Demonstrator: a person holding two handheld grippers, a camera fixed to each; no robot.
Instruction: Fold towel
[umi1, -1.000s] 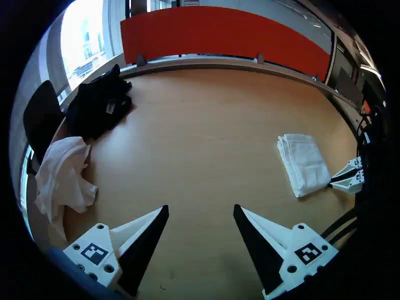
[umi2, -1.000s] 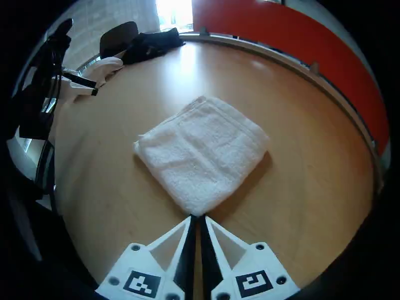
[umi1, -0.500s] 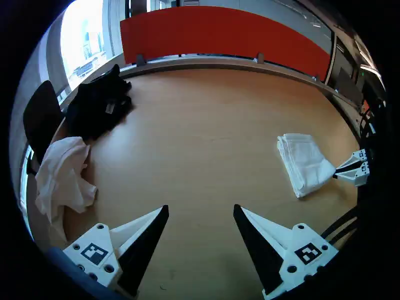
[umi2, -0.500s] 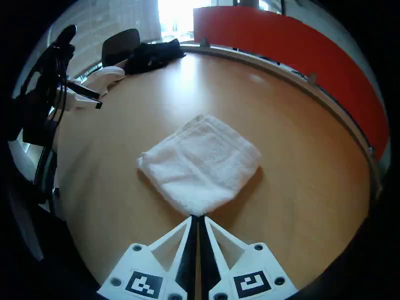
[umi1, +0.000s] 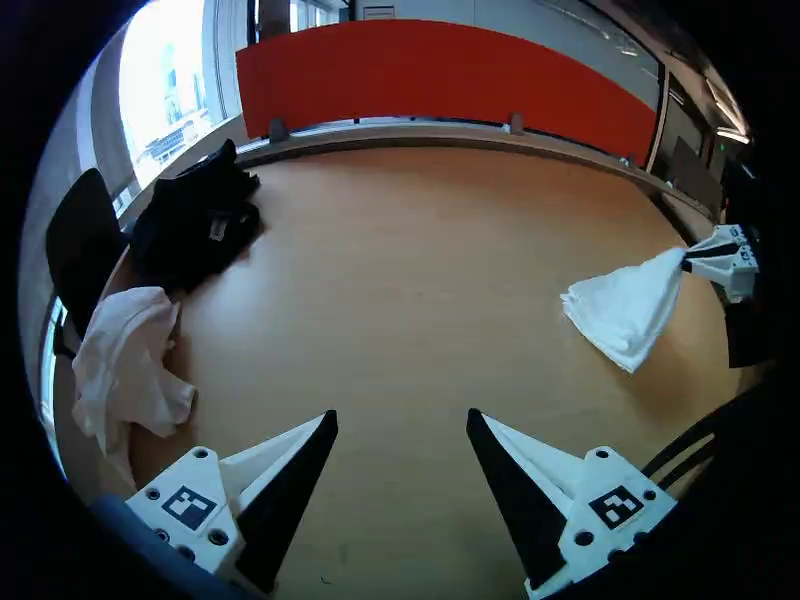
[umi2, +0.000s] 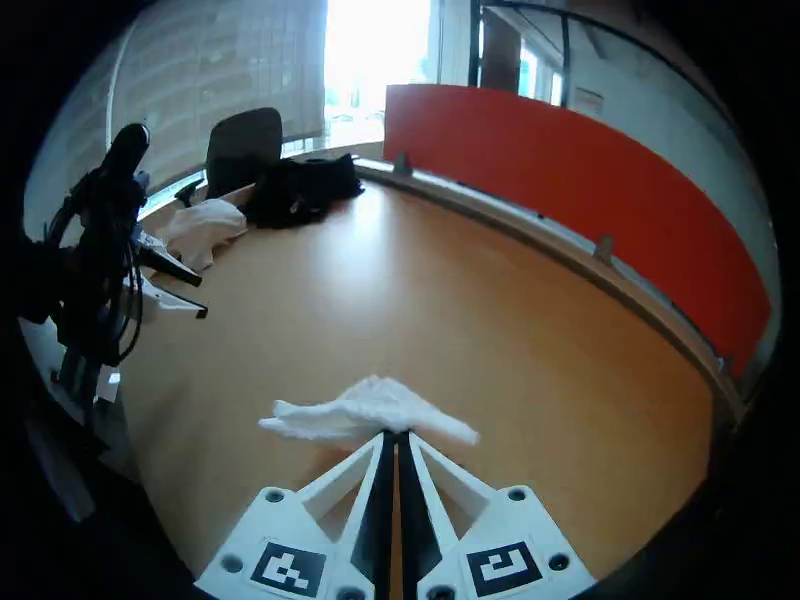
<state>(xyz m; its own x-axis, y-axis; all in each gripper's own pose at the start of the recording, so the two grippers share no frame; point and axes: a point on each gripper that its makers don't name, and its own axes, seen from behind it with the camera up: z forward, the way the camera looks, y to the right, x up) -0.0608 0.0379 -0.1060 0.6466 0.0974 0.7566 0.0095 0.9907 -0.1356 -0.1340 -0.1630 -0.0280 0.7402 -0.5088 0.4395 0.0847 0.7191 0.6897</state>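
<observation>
The white towel (umi1: 625, 305) now hangs above the wooden table (umi1: 400, 260), the raised right gripper (umi2: 397, 437) clamped on its corner; the left gripper (umi1: 400, 420) gapes wide.

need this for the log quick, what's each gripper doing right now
left gripper: open, holding nothing
right gripper: shut on the white towel

You are working at a wide wooden table (umi1: 400, 260). A red divider (umi1: 450, 80) is running along its far edge, daylight is pouring through the windows (umi1: 165, 90), and a black chair (umi1: 78, 238) is standing at the table's corner.
</observation>
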